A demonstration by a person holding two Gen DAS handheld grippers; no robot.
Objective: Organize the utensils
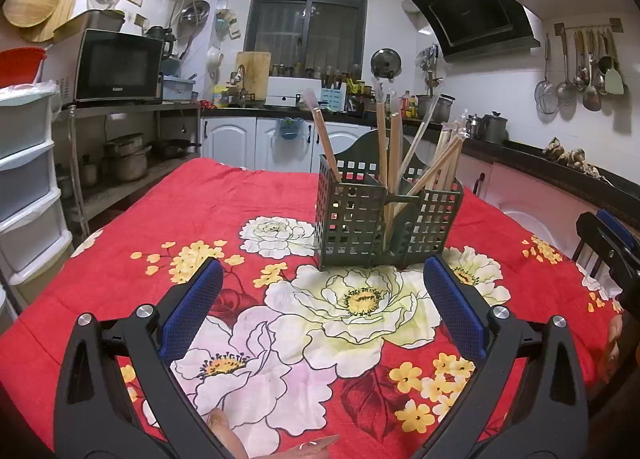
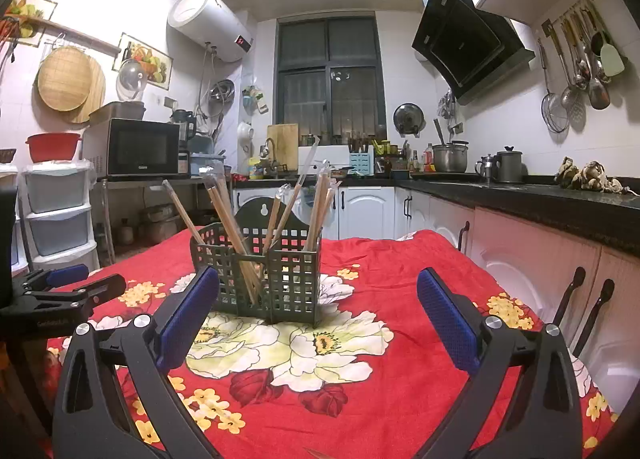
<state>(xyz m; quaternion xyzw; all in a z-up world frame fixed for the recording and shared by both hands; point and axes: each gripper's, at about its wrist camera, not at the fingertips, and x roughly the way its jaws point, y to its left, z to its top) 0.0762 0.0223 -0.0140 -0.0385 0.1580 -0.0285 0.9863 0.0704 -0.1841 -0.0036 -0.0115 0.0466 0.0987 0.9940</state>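
A dark green slotted utensil holder (image 1: pixel 386 221) stands upright on the red floral tablecloth (image 1: pixel 192 215). Several wrapped wooden chopsticks (image 1: pixel 390 143) stand in its compartments, leaning outward. My left gripper (image 1: pixel 322 273) is open and empty, just in front of the holder. In the right wrist view the holder (image 2: pixel 260 275) sits ahead and left, with chopsticks (image 2: pixel 224 215) in it. My right gripper (image 2: pixel 318 283) is open and empty, its left pad (image 2: pixel 188 313) near the holder's front left corner. The left gripper (image 2: pixel 60 287) shows at the left edge there.
White kitchen cabinets (image 2: pixel 360 211) and a dark countertop (image 2: pixel 560 199) run behind and along the right of the table. A plastic drawer unit (image 1: pixel 28 179) stands at the left. A microwave (image 1: pixel 118 67) sits on a shelf.
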